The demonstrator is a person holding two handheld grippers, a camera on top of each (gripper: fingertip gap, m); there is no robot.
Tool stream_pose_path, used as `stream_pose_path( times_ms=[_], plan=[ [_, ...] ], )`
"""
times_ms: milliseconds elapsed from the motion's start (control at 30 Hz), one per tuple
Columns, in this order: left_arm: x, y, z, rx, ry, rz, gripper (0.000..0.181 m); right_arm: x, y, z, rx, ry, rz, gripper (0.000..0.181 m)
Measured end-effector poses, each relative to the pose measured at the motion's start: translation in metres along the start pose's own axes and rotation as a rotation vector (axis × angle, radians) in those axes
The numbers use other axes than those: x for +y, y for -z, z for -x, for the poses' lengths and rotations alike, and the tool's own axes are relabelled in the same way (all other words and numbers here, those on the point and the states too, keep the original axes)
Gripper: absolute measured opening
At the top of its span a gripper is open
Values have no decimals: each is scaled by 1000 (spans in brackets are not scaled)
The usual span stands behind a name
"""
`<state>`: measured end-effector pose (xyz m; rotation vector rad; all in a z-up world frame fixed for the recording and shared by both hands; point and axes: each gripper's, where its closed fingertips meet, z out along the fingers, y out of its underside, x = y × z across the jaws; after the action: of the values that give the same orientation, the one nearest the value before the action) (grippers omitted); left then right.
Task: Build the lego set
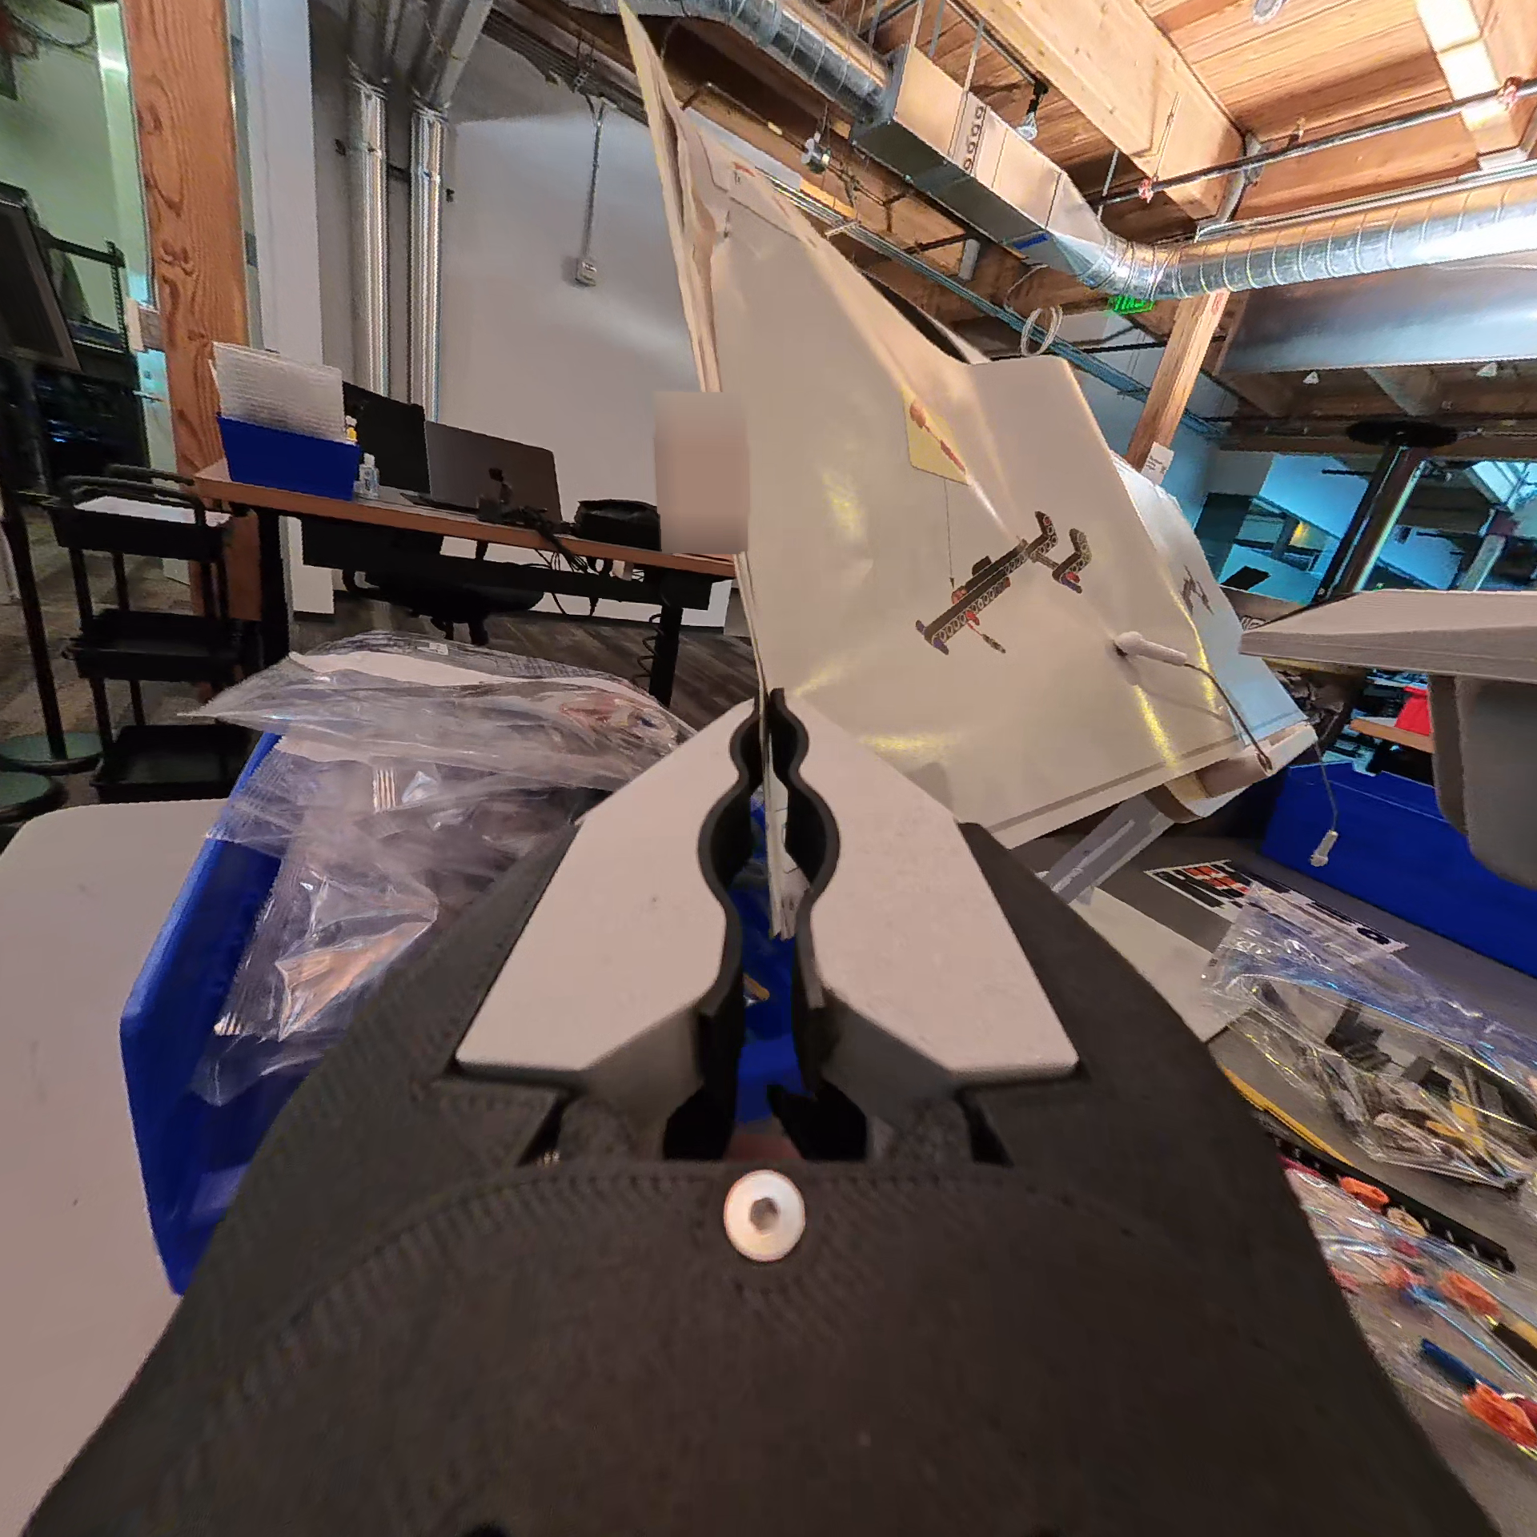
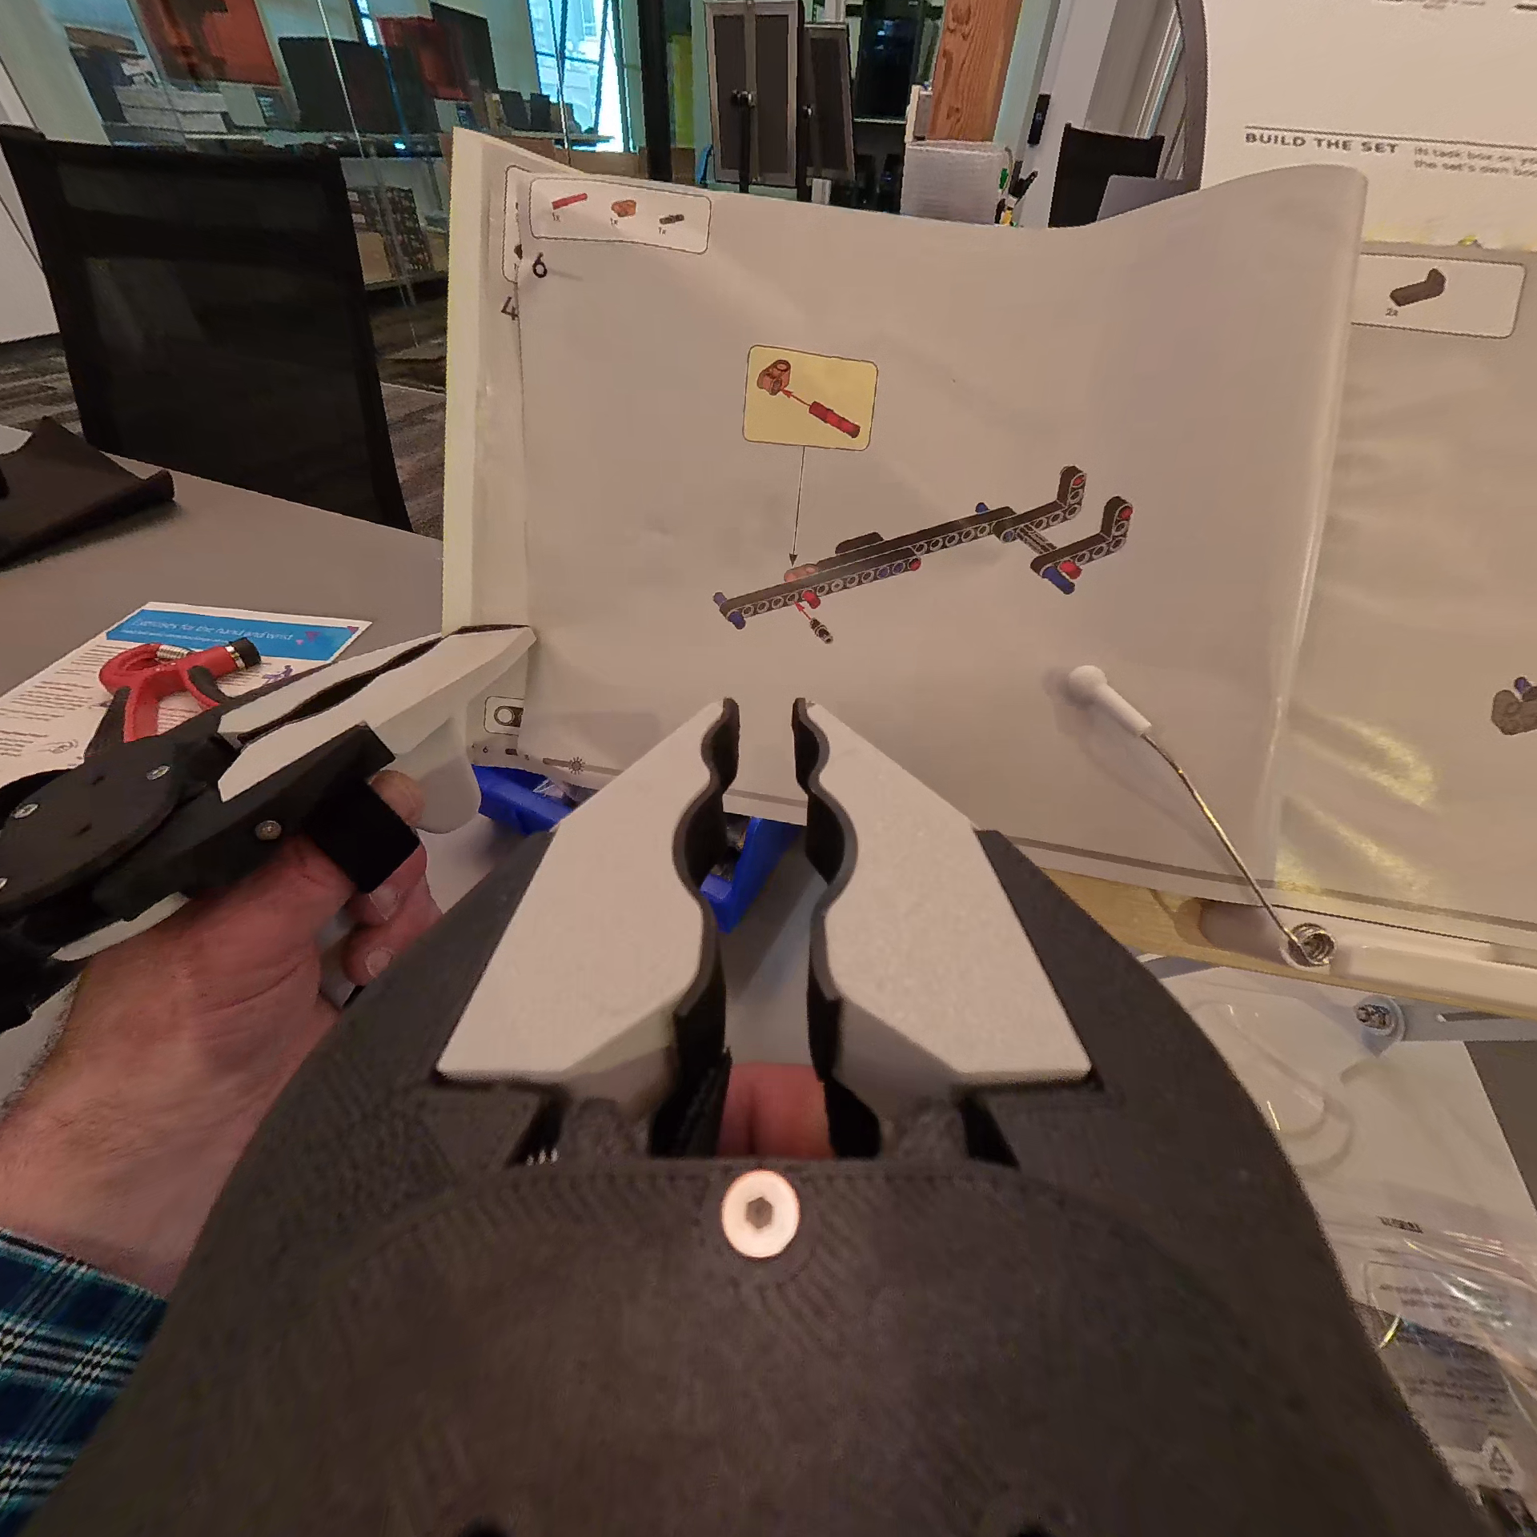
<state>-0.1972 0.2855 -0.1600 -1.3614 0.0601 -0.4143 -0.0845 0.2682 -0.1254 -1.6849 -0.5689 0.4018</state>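
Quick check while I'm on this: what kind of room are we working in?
Most likely an open-plan office or lab workspace: a desk with laptops, exposed metal ducts under timber ceiling beams, and a mesh office chair.

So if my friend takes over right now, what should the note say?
Left gripper: shut on a page of the booklet, lifted off the stand.
Right gripper: open, holding nothing, facing the page.
Lego bags sit in the blue bin and on the table, apparently unopened.
Done: no built pieces in view.
Left: finish turning the page, then build.
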Motion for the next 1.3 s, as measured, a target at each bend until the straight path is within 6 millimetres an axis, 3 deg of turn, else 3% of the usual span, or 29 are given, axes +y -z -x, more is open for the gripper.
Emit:
stream_pose_path(
  times_ms=[600, 733, 867, 1167, 1300],
  plan=[
    [-1, -1, 1, -19, -27, -4, 0, -1, 0, -4, -5, -4, -7, 10],
    [1, -1, 2, -21, -23, 4, 0, -5, 3, -12, 1, -5, -14, 10],
    [3, -2, 3, -22, -23, 12, 0, -8, 8, -43, 39, -8, -12, 10],
    [8, -5, 6, -29, -4, 26, 0, 5, 19, -159, 196, -31, 38, 10],
    [10, -7, 8, -39, 2, 29, 0, 12, 27, -195, 240, -32, 55, 11]
  ],
)
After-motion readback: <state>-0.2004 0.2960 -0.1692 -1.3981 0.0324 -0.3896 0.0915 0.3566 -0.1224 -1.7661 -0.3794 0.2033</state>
